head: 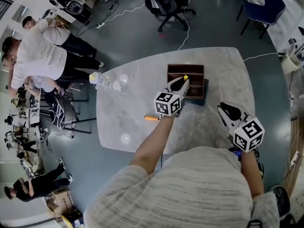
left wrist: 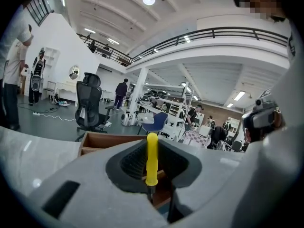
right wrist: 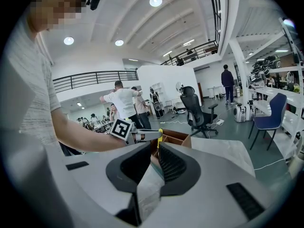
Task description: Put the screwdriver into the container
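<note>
The fingers (left wrist: 134, 161) of the left gripper (left wrist: 151, 161) are clamped on a screwdriver (left wrist: 151, 156). It stands upright between them, with the yellow handle on top and the thin metal shaft pointing down below the pads. In the head view the left gripper (head: 182, 83) reaches out over the container (head: 185, 66), an open wooden box with dividers. The yellow end of the screwdriver (head: 185, 77) shows above the box's middle part. The left gripper view shows the brown inside of the container (left wrist: 102, 137) just behind and under the shaft. Whether the tip touches the wood cannot be told.

The fingers (right wrist: 173, 165) of the right gripper (right wrist: 154, 161) stand a little apart with nothing between them; only the pale counter (right wrist: 223, 151) shows through the gap. In the head view the right gripper (head: 227, 109) is near the counter's right edge, well apart from the box and turned toward it. Its own view looks across at the container (right wrist: 183, 137) and the yellow handle (right wrist: 160, 136).

The container sits toward the far side of the marbled counter (head: 133, 84). An orange-handled tool (head: 152, 118) lies flat on the counter near the left forearm. A small white and yellow thing (head: 100, 79) stands at the counter's left edge. Beyond the counter a black office chair (head: 168, 4) and a blue chair (head: 263, 8) stand on the grey floor, and several people (head: 38, 56) are gathered at the left.
</note>
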